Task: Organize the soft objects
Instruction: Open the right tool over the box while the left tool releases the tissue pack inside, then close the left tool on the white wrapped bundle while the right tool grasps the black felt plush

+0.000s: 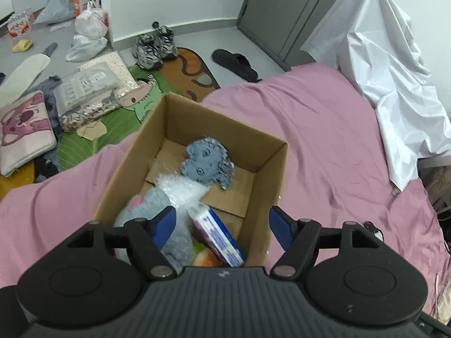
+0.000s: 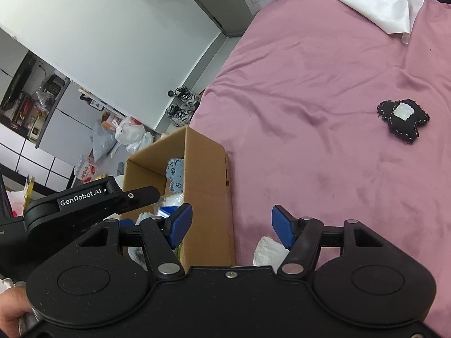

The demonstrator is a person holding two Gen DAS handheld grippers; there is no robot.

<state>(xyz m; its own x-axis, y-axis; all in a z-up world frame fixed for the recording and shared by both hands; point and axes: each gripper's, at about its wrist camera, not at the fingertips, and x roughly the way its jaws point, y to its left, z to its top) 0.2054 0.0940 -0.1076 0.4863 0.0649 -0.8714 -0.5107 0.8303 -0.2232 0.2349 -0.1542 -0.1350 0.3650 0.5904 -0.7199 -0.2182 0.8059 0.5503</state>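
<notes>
- The left gripper [image 1: 222, 226] hung over the near end of the cardboard box [image 1: 270, 152], its blue fingers [image 1: 163, 225] spread wide with nothing between them; that pose suited either a drop just made or a reach into the box, and the pictures could not say which.
- The right gripper [image 2: 232, 226] was likewise wide and empty, held over the pink bedsheet [image 2: 310, 98] just beside the box's outer wall [image 2: 208, 169], probably kept clear so the left one had the opening to itself.
- Nearest inside the box lay a grey plush [image 1: 152, 211] partly behind the left finger, with a blue-and-white packet [image 1: 217, 233] leaning beside it and something orange beneath, too hidden to name.
- Behind these sat crumpled bubble wrap [image 1: 180, 188], and at the far end a flat blue felt figure [image 1: 207, 163] lay on the box floor.
- A white crumpled piece [image 2: 266, 249] lay on the sheet close under the right gripper, outside the box.
- Farther across the sheet, well apart from the box, a small black stitched cushion [image 2: 403, 118] with a pale patch on top waited uncollected; I judged it the likeliest next pick for the right gripper.
- Farthest off, a white sheet [image 1: 389, 56] was draped at the bed's far side.
</notes>
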